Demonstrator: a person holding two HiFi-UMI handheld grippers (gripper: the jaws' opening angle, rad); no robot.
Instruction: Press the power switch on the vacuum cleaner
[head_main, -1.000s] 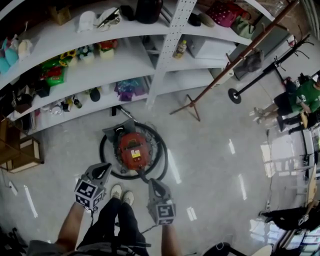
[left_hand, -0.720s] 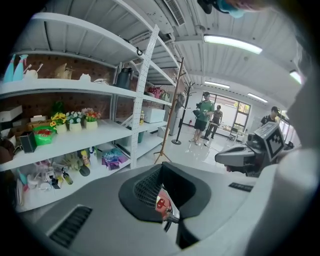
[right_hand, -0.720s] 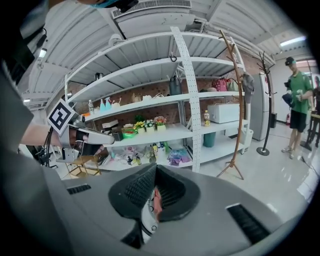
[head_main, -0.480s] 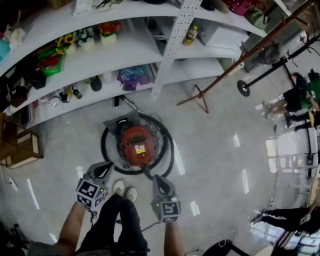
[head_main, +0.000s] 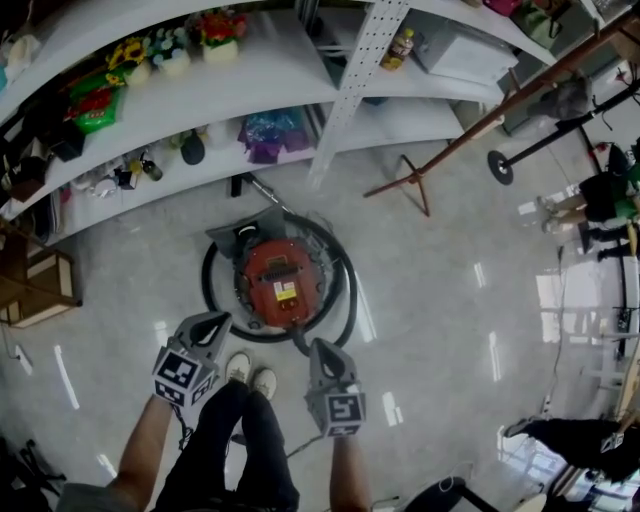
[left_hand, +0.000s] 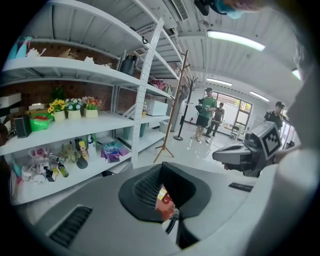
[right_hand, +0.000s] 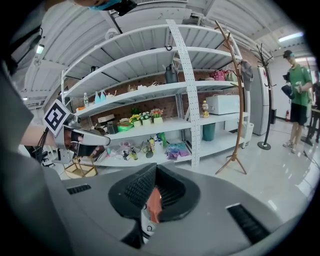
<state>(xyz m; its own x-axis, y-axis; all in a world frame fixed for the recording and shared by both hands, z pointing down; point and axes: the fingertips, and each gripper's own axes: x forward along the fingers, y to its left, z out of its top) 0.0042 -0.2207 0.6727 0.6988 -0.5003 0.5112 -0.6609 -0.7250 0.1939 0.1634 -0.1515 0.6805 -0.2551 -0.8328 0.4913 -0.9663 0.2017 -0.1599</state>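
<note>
Our left gripper (head_main: 214, 322) hangs above the floor (head_main: 430, 300) near the black hose (head_main: 204, 287), jaws together with nothing in them. The red vacuum cleaner (head_main: 275, 283) sits on the floor inside that hose loop, between the shelves (head_main: 200, 95) and our shoes (head_main: 251, 374). Our right gripper (head_main: 320, 346) points at the loop's near edge, jaws also together and empty; we can't tell if it touches.

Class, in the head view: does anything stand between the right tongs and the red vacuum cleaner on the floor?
Nothing visible does. The right tongs hang over the near edge of the vacuum cleaner, with only open air between them. The black hose merely rings the body on the floor.
</note>
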